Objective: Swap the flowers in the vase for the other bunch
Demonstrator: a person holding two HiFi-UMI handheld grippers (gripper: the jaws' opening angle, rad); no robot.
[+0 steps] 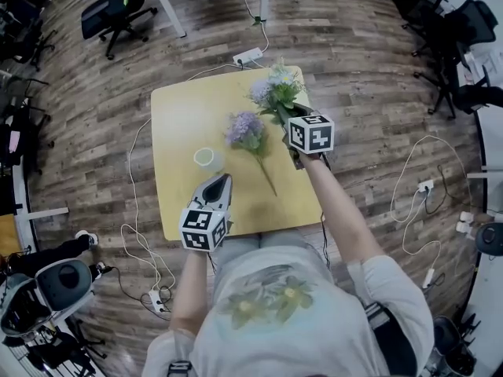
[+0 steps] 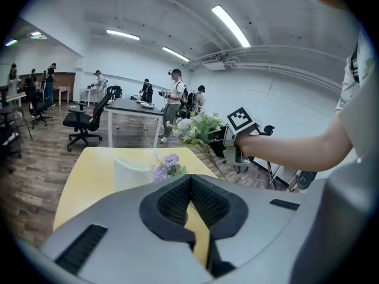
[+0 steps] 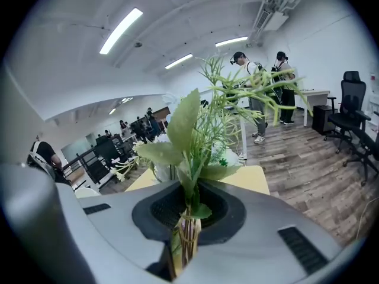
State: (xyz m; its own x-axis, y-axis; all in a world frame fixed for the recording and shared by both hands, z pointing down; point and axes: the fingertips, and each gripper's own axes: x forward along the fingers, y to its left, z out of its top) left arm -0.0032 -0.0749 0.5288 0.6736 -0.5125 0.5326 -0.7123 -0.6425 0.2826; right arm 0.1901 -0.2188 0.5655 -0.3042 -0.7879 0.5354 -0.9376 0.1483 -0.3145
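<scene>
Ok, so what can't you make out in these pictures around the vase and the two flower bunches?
Vase: head view, too small and pale to show whether anything is inside; left gripper view, its base is behind the left gripper.
Purple bunch: left gripper view, stem hidden behind that gripper.
Green-and-white bunch: right gripper view, stem ends vanish inside the right gripper.
</scene>
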